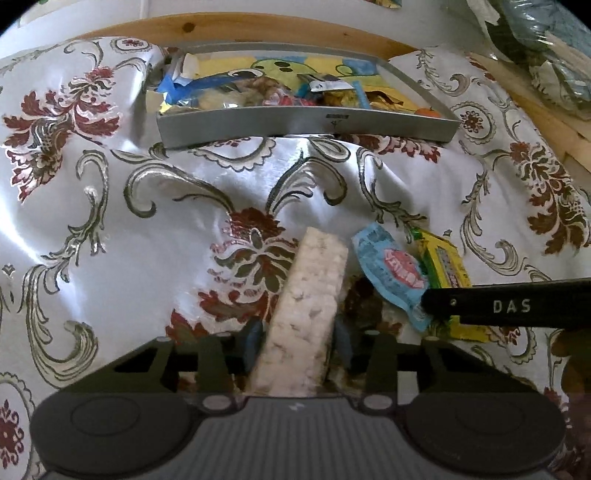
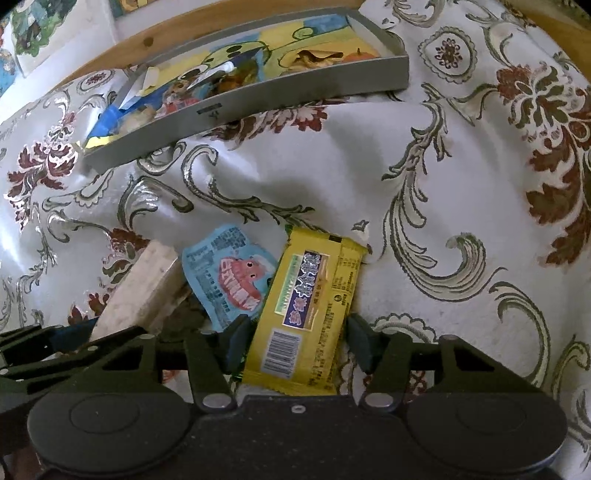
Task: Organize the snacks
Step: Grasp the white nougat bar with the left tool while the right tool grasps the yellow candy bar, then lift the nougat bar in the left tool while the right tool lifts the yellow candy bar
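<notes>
Left tool [image 1: 295, 341]: clamped on pale rice bar [image 1: 306, 310] between its fingers
Blue packet [image 2: 231, 277]: lying between both tools
Right tool [image 2: 301, 341]: gripping yellow packet [image 2: 310, 306]
Grey tray [image 2: 280, 107]: ahead of both tools, snacks inside, on floral cloth [image 2: 461, 177]

Floral satin tablecloth [image 1: 110, 229], wooden edge [image 1: 221, 26] behind

A white satin tablecloth [image 1: 110, 229] with dark red flowers and olive scrolls lies rumpled across the surface, a wooden edge [image 1: 229, 27] behind it; colourful pictures [image 2: 33, 33] hang on the white wall beyond
</notes>
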`<action>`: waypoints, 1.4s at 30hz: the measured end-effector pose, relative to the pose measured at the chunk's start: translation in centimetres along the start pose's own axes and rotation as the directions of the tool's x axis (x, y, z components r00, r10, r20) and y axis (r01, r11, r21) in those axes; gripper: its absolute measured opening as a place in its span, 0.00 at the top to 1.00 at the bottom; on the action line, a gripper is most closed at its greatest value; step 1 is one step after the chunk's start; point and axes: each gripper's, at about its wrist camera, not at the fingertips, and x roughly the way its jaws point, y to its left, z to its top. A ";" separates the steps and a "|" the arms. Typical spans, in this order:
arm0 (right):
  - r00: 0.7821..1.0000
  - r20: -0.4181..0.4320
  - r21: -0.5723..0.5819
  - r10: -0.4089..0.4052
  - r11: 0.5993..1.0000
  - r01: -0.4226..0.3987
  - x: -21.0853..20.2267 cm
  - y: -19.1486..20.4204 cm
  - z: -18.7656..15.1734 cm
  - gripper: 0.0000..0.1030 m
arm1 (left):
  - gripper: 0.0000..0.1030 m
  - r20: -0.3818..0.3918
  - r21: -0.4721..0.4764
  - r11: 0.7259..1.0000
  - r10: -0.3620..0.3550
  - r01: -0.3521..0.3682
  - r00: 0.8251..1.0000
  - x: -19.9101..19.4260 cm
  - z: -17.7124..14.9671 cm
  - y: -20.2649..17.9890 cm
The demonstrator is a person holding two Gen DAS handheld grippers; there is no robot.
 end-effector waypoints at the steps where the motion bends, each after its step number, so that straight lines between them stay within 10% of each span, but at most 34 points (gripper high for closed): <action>1: 1.000 0.000 -0.006 -0.001 1.000 0.001 0.0 0.1 -0.1 0.46 | 0.57 -0.001 -0.001 1.000 0.002 -0.002 1.000 -0.1 0.0 0.0; 42: 0.994 0.104 -0.293 0.016 0.956 0.015 -6.5 4.4 -4.9 0.51 | 0.64 -0.004 -0.219 0.976 -0.011 0.010 1.000 -6.4 -2.2 -0.8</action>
